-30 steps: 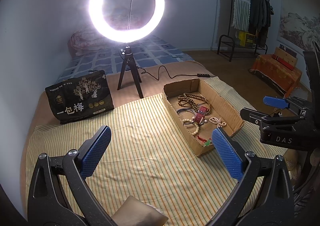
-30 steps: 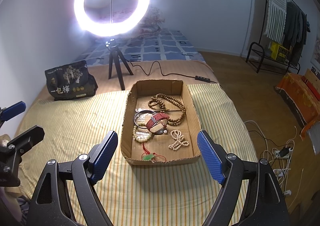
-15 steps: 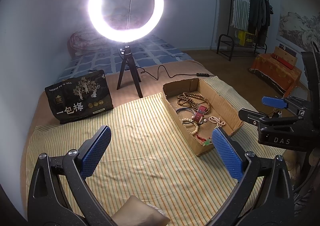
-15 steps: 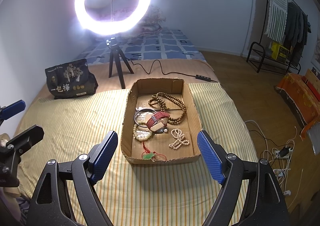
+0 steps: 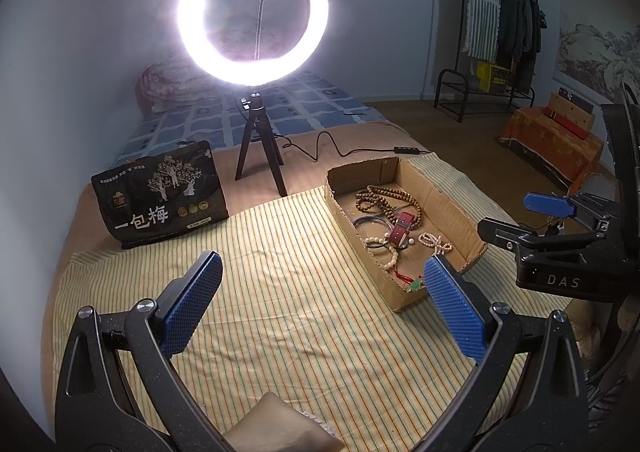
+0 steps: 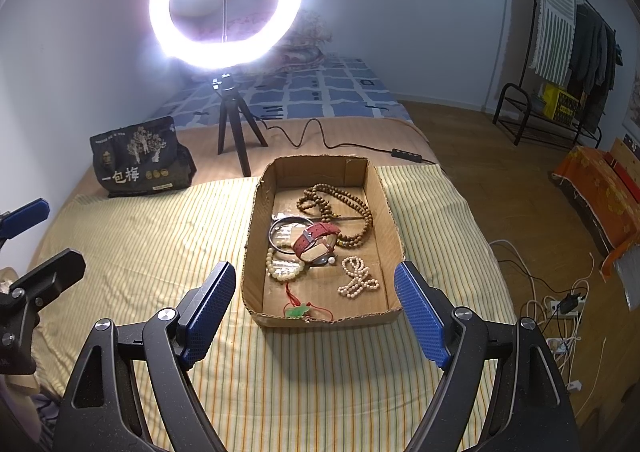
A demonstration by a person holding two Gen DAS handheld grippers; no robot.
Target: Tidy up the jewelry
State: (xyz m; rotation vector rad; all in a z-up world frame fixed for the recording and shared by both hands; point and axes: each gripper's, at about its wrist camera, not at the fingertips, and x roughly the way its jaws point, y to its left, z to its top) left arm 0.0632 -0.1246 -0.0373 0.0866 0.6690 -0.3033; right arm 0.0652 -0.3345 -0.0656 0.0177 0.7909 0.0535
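Inside the shallow brown cardboard tray (image 6: 390, 212), near the right edge of the striped yellow bedspread (image 6: 140, 244), all the jewelry lies loose: a long strand of dark wooden beads (image 6: 340, 208) toward the far end, a red leather watch strap (image 6: 314, 238) across a thin metal bangle (image 6: 280, 228), a pale bead bracelet (image 6: 280, 272), a knotted cream bead string (image 6: 356, 278) and a green pendant on red cord (image 6: 298, 310) by the near wall. I've got my right gripper (image 6: 316, 312) hovering before the tray's near end, jaws spread wide, nothing in them; my left gripper (image 5: 320, 308) hangs over bare bedspread to the tray's left, equally wide and empty.

That fits either pieces gathered in, or pieces waiting to be sorted out; I can't call it. Whichever piece gets handled, I'd pinch one strand alone, since watch, bangle and bracelet overlap and would drag together.

Soft bedspread, so the tray may shift. Beyond stand a lit ring light on a tripod (image 6: 226, 8), a black printed bag (image 6: 138, 158) and a clothes rack (image 6: 560, 52).
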